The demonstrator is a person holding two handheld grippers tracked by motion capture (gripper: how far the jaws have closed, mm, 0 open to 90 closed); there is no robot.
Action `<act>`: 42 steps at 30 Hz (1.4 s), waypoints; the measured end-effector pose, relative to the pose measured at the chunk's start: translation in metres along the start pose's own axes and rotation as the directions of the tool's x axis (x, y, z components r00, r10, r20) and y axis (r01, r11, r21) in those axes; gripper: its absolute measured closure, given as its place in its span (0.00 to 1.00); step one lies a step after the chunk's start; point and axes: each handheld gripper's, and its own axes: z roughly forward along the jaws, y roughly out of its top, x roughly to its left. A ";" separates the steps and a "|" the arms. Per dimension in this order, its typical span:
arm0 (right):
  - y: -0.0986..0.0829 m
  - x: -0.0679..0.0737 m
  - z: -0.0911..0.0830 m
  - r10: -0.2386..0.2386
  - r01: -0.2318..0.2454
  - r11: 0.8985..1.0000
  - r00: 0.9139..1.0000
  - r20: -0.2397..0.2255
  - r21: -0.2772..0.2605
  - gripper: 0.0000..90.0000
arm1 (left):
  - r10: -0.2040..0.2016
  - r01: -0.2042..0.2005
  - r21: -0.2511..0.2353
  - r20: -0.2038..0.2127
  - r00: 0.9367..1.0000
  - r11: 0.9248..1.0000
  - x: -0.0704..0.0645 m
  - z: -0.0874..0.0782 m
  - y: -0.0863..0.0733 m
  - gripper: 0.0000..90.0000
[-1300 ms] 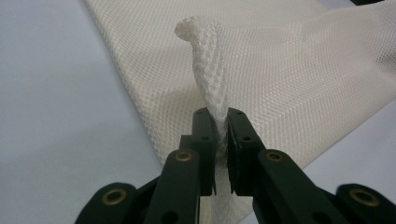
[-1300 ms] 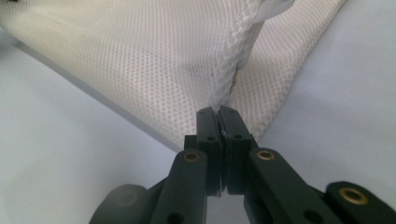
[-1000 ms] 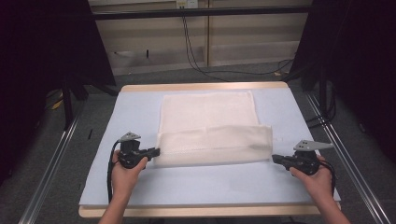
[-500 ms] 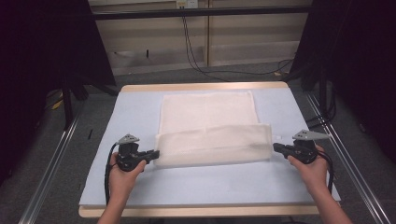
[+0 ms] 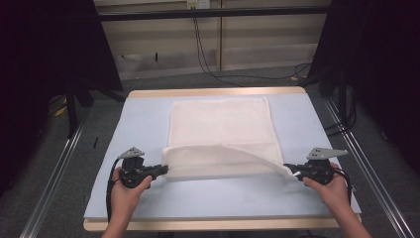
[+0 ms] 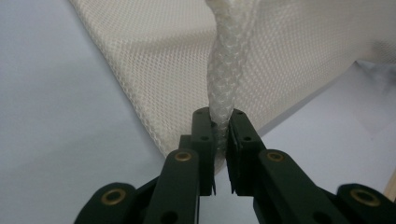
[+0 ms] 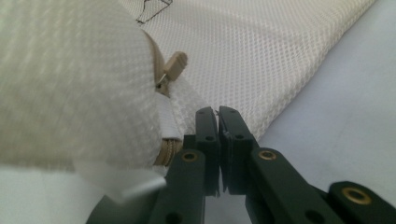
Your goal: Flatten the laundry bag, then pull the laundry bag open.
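My left claw is pinched tight on the near left corner of the white mesh bag; in the left gripper view the gathered mesh stands up between the jaws. My right claw sits at the bag's near right corner, jaws all but closed, mesh and a tan zipper pull bunched just beside them. Beyond, the bag lies flat mid-table, its near edge folded back and lifted.

- Cream mesh laundry bag, flat at the counter's middle
- Its 6 o'clock edge is folded back over itself, both near corners lifted
- Tan zipper pull at the right corner
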 end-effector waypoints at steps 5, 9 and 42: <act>-0.004 -0.002 0.000 -0.006 0.006 1.000 1.000 0.007 0.024 0.96 | -0.016 0.016 0.009 0.000 1.000 1.000 0.005 -0.007 -0.001 0.81; -0.005 -0.002 0.001 -0.004 0.003 0.999 1.000 0.018 0.033 0.94 | -0.037 0.037 0.013 0.012 0.999 0.999 0.010 -0.011 -0.002 0.73; 0.009 -0.002 0.003 0.044 -0.046 0.999 0.994 0.096 0.012 0.58 | -0.052 0.060 0.073 -0.104 0.993 0.996 0.020 0.005 0.003 0.39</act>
